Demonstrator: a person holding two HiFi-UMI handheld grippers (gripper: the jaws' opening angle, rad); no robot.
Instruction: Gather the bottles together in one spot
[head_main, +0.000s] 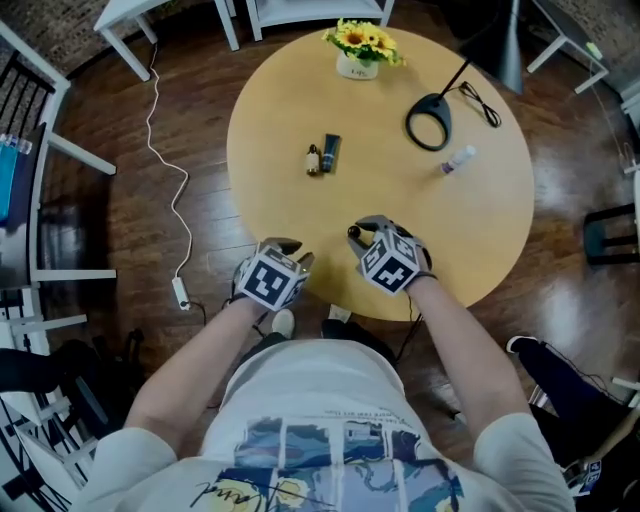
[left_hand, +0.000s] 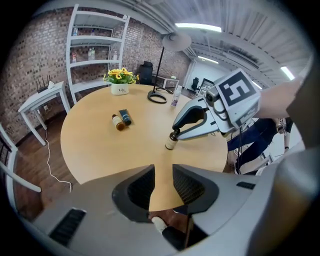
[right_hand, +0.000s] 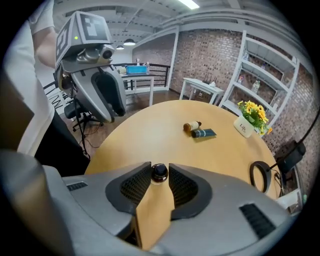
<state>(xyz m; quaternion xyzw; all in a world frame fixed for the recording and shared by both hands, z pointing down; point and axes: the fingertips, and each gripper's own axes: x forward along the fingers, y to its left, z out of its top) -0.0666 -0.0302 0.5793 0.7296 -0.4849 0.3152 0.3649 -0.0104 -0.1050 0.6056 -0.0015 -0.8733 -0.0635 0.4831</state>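
Observation:
A small pale bottle with a black cap (left_hand: 171, 142) stands upright near the front edge of the round wooden table (head_main: 300, 215). My right gripper (head_main: 357, 234) is shut on its cap (right_hand: 159, 172). My left gripper (head_main: 291, 259) hovers at the table's front edge, to the left of the right one; it is open with nothing between its jaws. Farther back, a brown bottle (head_main: 313, 159) and a dark blue tube (head_main: 331, 152) lie side by side. At the right rests a clear bottle (head_main: 458, 159).
A white pot of yellow flowers (head_main: 360, 52) sits at the table's far edge. A black ring-shaped lamp base (head_main: 429, 122) with a cord lies at the back right. White shelving, chairs and a white cable (head_main: 165, 170) surround the table on the dark floor.

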